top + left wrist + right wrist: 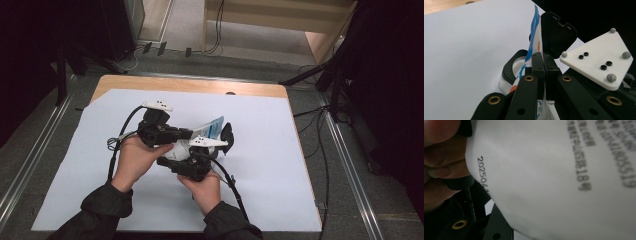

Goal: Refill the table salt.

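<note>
Two grippers are meeting over one white packet at the middle of the table.

We are holding the left gripper (192, 133) with its fingers (537, 65) pinching the edge of the blue-and-white packet (535, 37), which is standing upright between them in the left gripper view. Just behind the packet, a black container (510, 71) with its hinged lid (556, 35) standing open is sitting on the white sheet (280, 165) covering the table (200, 86). We are pressing the right gripper (197, 165) close under the packet's printed white side (554, 182); whether its fingers are spread or pinching, we cannot tell. Our left hand (135, 160) is resting just beside it.
</note>
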A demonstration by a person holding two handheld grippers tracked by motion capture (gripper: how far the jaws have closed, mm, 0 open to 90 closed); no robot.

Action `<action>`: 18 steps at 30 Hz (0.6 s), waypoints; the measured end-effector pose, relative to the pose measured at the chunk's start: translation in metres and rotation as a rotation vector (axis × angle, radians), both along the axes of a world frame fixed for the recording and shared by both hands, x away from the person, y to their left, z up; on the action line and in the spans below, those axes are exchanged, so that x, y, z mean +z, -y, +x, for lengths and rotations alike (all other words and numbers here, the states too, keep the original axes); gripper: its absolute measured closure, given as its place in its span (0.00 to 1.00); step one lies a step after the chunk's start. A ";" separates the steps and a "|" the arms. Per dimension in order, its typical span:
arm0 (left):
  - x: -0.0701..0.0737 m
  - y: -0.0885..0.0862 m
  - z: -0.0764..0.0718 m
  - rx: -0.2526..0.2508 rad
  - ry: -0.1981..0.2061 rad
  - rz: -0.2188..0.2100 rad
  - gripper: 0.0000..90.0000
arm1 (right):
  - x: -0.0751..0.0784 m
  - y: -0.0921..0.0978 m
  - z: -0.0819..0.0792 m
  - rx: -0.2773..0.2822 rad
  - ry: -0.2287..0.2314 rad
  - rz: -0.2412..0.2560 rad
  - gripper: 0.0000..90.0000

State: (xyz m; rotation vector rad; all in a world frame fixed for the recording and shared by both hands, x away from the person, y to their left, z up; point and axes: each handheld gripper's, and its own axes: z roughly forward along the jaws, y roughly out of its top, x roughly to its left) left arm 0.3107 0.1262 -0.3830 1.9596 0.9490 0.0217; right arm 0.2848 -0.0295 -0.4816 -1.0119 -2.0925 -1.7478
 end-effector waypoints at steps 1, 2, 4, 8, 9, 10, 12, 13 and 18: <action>0.000 0.000 0.000 -0.001 -0.001 0.001 1.00 | 0.000 0.000 0.000 0.000 -0.001 0.001 0.72; 0.000 0.000 0.000 -0.004 -0.002 0.004 1.00 | -0.001 0.000 0.000 -0.002 -0.002 0.001 0.72; -0.001 -0.001 0.000 -0.005 -0.004 0.006 1.00 | -0.002 0.000 -0.001 -0.004 -0.002 0.002 0.72; -0.003 -0.002 0.001 0.000 -0.007 0.005 1.00 | -0.004 0.000 -0.001 -0.004 -0.003 -0.004 0.71; -0.003 -0.002 0.001 -0.002 -0.007 0.004 1.00 | -0.004 0.000 -0.001 -0.004 -0.001 -0.004 0.71; -0.004 -0.002 0.001 0.000 -0.008 0.003 1.00 | -0.005 0.000 -0.001 -0.005 0.000 -0.007 0.71; -0.005 -0.002 0.001 0.000 -0.012 0.002 1.00 | -0.007 0.000 -0.001 -0.006 0.005 -0.015 0.70; -0.006 -0.003 0.001 -0.002 -0.016 0.004 1.00 | -0.008 0.000 -0.001 -0.007 0.011 -0.021 0.70; -0.011 -0.006 0.002 -0.006 -0.019 -0.006 1.00 | -0.012 -0.002 -0.002 -0.010 0.040 -0.063 0.67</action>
